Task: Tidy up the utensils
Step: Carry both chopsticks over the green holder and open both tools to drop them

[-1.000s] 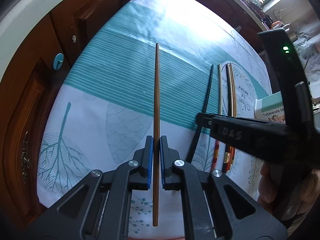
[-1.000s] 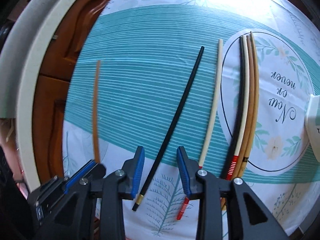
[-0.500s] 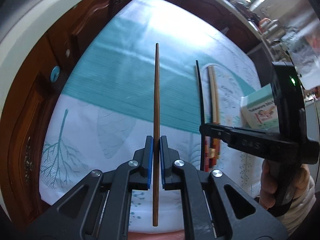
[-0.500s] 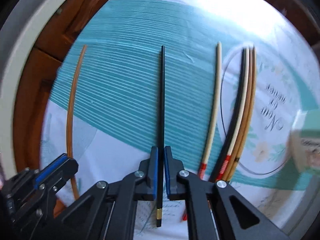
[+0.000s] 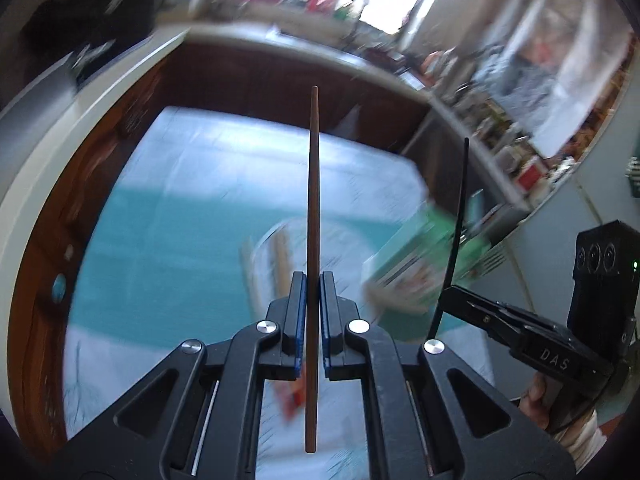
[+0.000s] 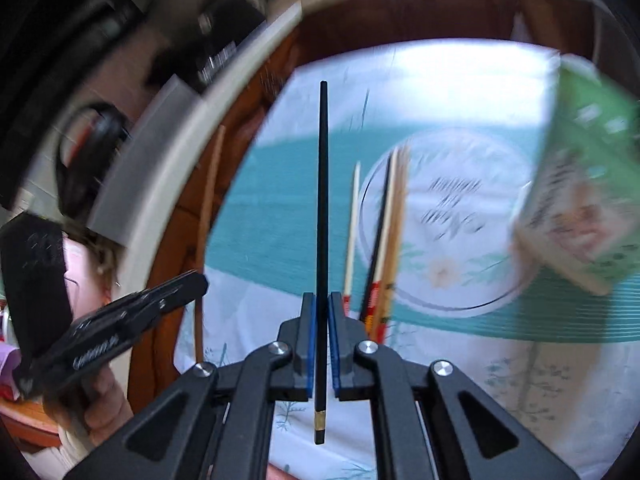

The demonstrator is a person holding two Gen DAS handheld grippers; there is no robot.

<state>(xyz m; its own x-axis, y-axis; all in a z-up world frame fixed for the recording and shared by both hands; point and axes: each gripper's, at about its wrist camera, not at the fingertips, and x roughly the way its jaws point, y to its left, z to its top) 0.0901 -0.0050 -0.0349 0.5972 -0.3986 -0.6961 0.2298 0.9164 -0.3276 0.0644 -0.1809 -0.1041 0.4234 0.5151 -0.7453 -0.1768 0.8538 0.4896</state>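
My left gripper (image 5: 313, 300) is shut on a brown chopstick (image 5: 312, 208) and holds it lifted above the table. My right gripper (image 6: 322, 320) is shut on a black chopstick (image 6: 322, 208) with a gold band near its end, also lifted. In the left wrist view the right gripper (image 5: 452, 292) and its black chopstick (image 5: 458, 220) show at the right. In the right wrist view the left gripper (image 6: 192, 284) and its brown chopstick (image 6: 210, 200) show at the left. Several more chopsticks (image 6: 386, 236) lie side by side on the tablecloth (image 6: 272, 220).
A green and white tableware box (image 6: 584, 208) stands on the cloth at the right; it also shows in the left wrist view (image 5: 416, 268). A dark wooden cabinet (image 5: 280, 80) and a pale counter edge (image 6: 172, 136) run along the far and left sides of the table.
Both grippers have lifted their chopsticks off the cloth and tilted up, so the room beyond the table shows. The views are blurred by motion.
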